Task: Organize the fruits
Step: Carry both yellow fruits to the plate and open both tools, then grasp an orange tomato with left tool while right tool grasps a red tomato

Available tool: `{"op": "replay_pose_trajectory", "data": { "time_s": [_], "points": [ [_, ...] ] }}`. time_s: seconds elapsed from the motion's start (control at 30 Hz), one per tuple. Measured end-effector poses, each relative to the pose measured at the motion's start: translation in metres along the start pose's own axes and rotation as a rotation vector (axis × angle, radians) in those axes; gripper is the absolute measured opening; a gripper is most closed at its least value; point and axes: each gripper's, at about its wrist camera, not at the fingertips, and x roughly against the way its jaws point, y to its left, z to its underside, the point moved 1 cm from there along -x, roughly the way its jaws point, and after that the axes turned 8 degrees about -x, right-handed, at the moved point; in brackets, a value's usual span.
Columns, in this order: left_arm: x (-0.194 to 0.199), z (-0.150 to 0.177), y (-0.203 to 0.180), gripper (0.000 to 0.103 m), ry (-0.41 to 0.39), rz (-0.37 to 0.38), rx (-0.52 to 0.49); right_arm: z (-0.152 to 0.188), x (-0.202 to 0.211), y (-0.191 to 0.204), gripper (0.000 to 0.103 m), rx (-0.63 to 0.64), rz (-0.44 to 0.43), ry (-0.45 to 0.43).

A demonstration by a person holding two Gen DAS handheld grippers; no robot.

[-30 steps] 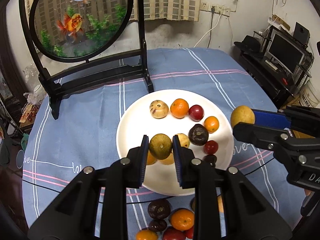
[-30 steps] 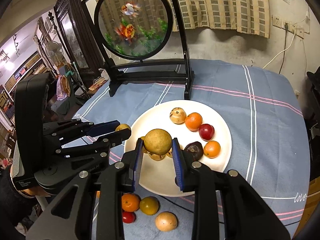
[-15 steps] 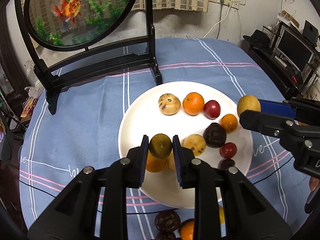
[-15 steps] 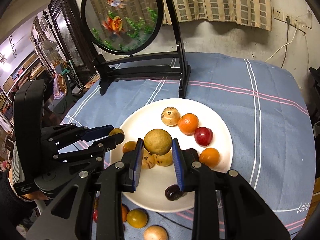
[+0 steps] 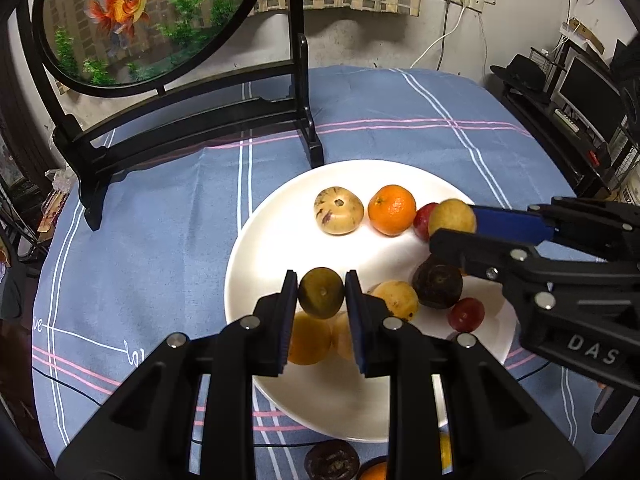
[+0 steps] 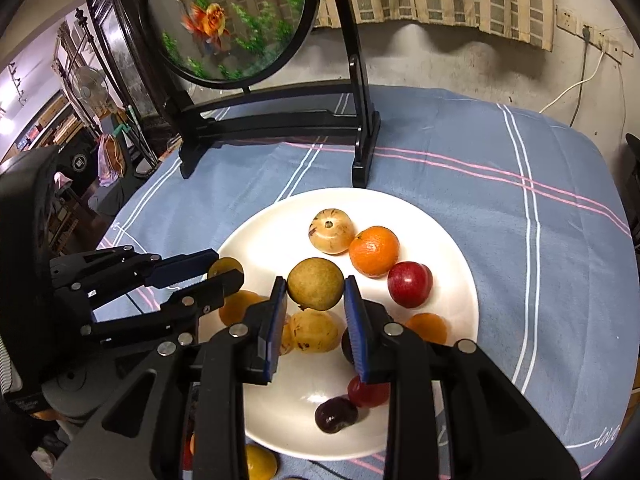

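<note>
A white plate (image 5: 276, 248) (image 6: 452, 248) on the blue checked cloth holds several fruits: a speckled pale fruit (image 5: 338, 216), an orange (image 5: 391, 209), a dark purple fruit (image 5: 437, 285), red plums. My left gripper (image 5: 321, 291) is shut on a green-brown round fruit (image 5: 321, 293) held above the plate's left part; it also shows in the right wrist view (image 6: 225, 269). My right gripper (image 6: 315, 285) is shut on a yellow-brown round fruit (image 6: 315, 284) above the plate's middle; in the left wrist view that fruit (image 5: 452, 217) hangs beside the orange.
A black stand with a round goldfish screen (image 5: 140, 20) (image 6: 232, 20) stands on the cloth just behind the plate. Loose fruits lie on the cloth at the plate's near edge (image 5: 332, 460) (image 6: 260, 462). A desk with a monitor (image 5: 588, 92) is at the far right.
Both grippers have moved forward over the plate with their fruits still held. The right gripper's fruit now hangs nearer the orange and red plum.
</note>
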Motion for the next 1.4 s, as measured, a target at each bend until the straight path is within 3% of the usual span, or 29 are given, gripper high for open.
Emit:
{"op": "replay_pose_trajectory", "data": {
  "time_s": [0.07, 0.1, 0.13, 0.17, 0.2, 0.3, 0.43, 0.5, 0.63, 0.8, 1.0, 1.1, 1.2, 1.4],
  "points": [
    [-0.004, 0.0, -0.002, 0.025, 0.009, 0.006, -0.008, -0.003, -0.005, -0.001, 0.033, 0.001, 0.014, 0.008],
    [-0.007, 0.001, -0.004, 0.031, 0.014, 0.004, -0.017, -0.004, -0.007, -0.001, 0.036, -0.006, 0.019, 0.014],
    [-0.009, 0.001, -0.004, 0.039, 0.02, -0.014, -0.019, -0.005, -0.007, -0.003, 0.061, -0.013, 0.028, 0.014],
    [-0.009, 0.002, -0.004, 0.053, 0.019, -0.018, -0.014, -0.007, -0.005, -0.005, 0.069, -0.037, 0.038, 0.005],
    [-0.008, 0.002, -0.003, 0.054, 0.011, -0.017, -0.006, -0.008, 0.0, -0.007, 0.071, -0.057, 0.026, -0.02],
    [-0.004, 0.002, 0.0, 0.054, 0.002, -0.011, 0.006, -0.01, 0.018, -0.012, 0.071, -0.062, 0.018, -0.078],
    [0.012, 0.002, 0.007, 0.055, -0.029, -0.012, 0.024, -0.004, 0.037, -0.025, 0.071, -0.097, 0.024, -0.082],
    [0.023, 0.005, 0.013, 0.062, -0.046, -0.021, 0.04, 0.002, 0.045, -0.029, 0.071, -0.107, 0.024, -0.084],
    [0.045, 0.017, 0.024, 0.064, -0.068, -0.036, 0.056, 0.029, 0.064, -0.028, 0.071, -0.104, 0.016, -0.083],
    [0.067, 0.048, 0.042, 0.072, -0.068, -0.059, 0.086, 0.097, 0.078, 0.002, 0.071, -0.048, -0.052, -0.022],
    [0.078, 0.102, 0.06, 0.072, 0.003, -0.066, 0.131, 0.184, 0.046, 0.063, 0.071, 0.153, -0.065, 0.153],
    [0.087, 0.13, 0.067, 0.072, 0.028, -0.056, 0.147, 0.2, 0.03, 0.077, 0.065, 0.234, -0.024, 0.174],
    [0.096, 0.155, 0.074, 0.073, 0.04, -0.029, 0.17, 0.201, 0.013, 0.08, 0.053, 0.285, 0.016, 0.204],
    [0.105, 0.192, 0.069, 0.073, 0.059, 0.037, 0.089, 0.197, -0.011, 0.086, 0.038, 0.376, 0.031, 0.245]
  ]
}}
